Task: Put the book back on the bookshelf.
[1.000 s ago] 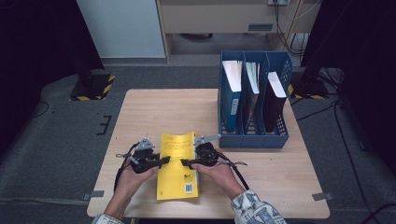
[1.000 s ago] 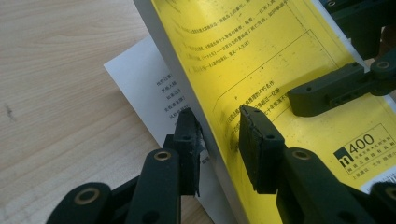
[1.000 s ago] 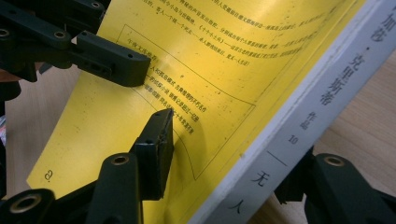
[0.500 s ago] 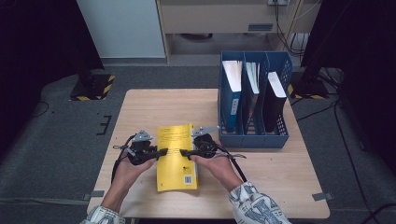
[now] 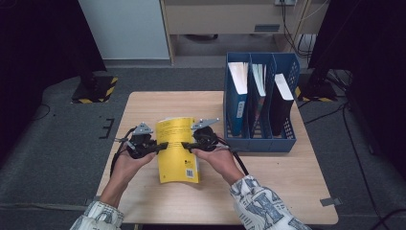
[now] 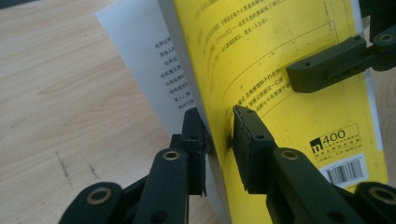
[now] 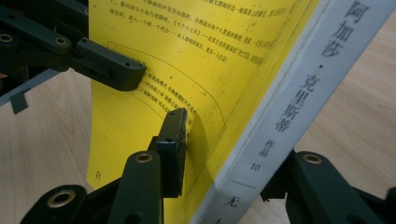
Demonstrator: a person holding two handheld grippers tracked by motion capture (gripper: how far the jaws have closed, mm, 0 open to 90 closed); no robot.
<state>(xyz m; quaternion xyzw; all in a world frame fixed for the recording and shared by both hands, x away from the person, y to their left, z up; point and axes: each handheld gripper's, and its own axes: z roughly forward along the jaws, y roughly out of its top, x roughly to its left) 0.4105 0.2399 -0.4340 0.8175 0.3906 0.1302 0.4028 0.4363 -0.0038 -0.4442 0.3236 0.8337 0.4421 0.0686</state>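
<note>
A yellow paperback (image 5: 177, 151) hangs tilted above the wooden table (image 5: 277, 191), held from both sides. My left gripper (image 5: 160, 146) pinches the yellow cover (image 6: 289, 42) at its edge: one pad lies on the yellow face, the other behind it against a white page (image 6: 140, 46). My right gripper (image 5: 187, 143) spans the spine side. One of its fingertips (image 7: 175, 123) dents the cover (image 7: 210, 46), and the other is hidden behind the white spine (image 7: 299, 102). Both grippers' jaws have just been closing with the book between them.
A blue file rack (image 5: 287, 140) with three compartments holding upright books and folders stands at the table's right rear, close to my right hand. Bare tabletop lies on the left and along the front edge. Dark floor and cables surround the table.
The book has risen off the table and moved slightly away from the person, its far end tipped up. Both hands went up with it.
</note>
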